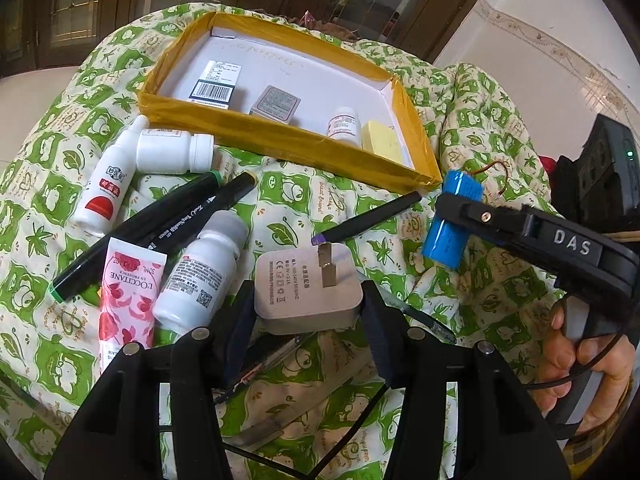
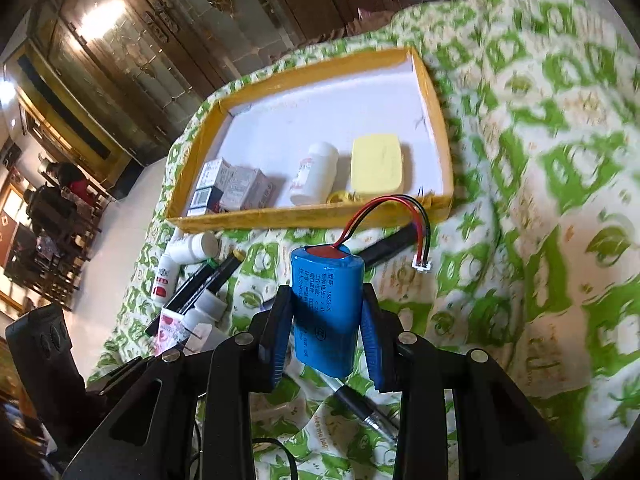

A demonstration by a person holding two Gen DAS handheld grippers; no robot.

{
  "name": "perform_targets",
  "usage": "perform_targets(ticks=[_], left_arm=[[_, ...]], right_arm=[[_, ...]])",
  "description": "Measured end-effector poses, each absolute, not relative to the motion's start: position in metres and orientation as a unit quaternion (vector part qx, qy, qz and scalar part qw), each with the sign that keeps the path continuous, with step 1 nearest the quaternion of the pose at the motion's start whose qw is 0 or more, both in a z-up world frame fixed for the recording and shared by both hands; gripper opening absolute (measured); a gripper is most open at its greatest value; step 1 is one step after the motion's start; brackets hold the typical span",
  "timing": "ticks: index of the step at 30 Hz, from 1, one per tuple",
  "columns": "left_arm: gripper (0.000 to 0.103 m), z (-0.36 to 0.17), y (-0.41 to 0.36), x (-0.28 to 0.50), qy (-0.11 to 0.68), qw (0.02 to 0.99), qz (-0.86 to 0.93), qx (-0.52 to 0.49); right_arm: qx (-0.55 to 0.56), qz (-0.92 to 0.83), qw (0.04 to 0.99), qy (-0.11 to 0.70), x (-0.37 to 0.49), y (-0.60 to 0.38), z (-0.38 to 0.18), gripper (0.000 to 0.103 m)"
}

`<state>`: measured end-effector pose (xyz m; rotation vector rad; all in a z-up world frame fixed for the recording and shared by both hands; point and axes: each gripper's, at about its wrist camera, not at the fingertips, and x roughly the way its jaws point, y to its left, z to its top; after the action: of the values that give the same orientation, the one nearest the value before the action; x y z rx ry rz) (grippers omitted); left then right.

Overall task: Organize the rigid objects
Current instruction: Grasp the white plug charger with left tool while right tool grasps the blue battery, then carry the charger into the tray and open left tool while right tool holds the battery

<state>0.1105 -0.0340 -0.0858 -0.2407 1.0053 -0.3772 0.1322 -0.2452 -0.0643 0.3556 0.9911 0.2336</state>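
Battery pack [image 2: 326, 312], clamped upright in the right gripper [image 2: 326, 334], has the yellow-rimmed tray [image 2: 304, 216] directly ahead, toward upper centre of frame.

My left wrist camera looks forward and down along its fingers [image 1: 244, 312], close over the green-patterned quilt [image 1: 460, 292], facing the yellow-edged tray [image 1: 280, 140] further off. My right wrist camera sits just as near, tilted down the same way, rolled a little so the tray [image 2: 304, 216] slants. Both views share the tray, the blue battery pack [image 1: 452, 220] [image 2: 326, 312] and the markers [image 1: 160, 224] [image 2: 204, 284] beside the white bottles [image 1: 172, 152] [image 2: 192, 246].
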Motion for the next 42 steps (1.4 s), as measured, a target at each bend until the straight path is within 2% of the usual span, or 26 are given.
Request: perform_targets(ticks=[18,30,42], left_arm=[[0.050,-0.069,-0.047,0.123,0.474,0.854,-0.191,-0.100],[0.050,-0.040,-0.049,0.155,0.453,0.864,-0.196,-0.096],[0.050,-0.030,-0.052,0.208,0.451,0.866,-0.194,-0.093]], right_arm=[[0.180,0.116,0.876,0.432,0.134,-0.249,-0.041,0.029],[0.191,0.103,0.881,0.420,0.148,-0.265,-0.029,0.029],[0.233,0.100,0.869,0.426,0.196,-0.275,-0.025,0.029]])
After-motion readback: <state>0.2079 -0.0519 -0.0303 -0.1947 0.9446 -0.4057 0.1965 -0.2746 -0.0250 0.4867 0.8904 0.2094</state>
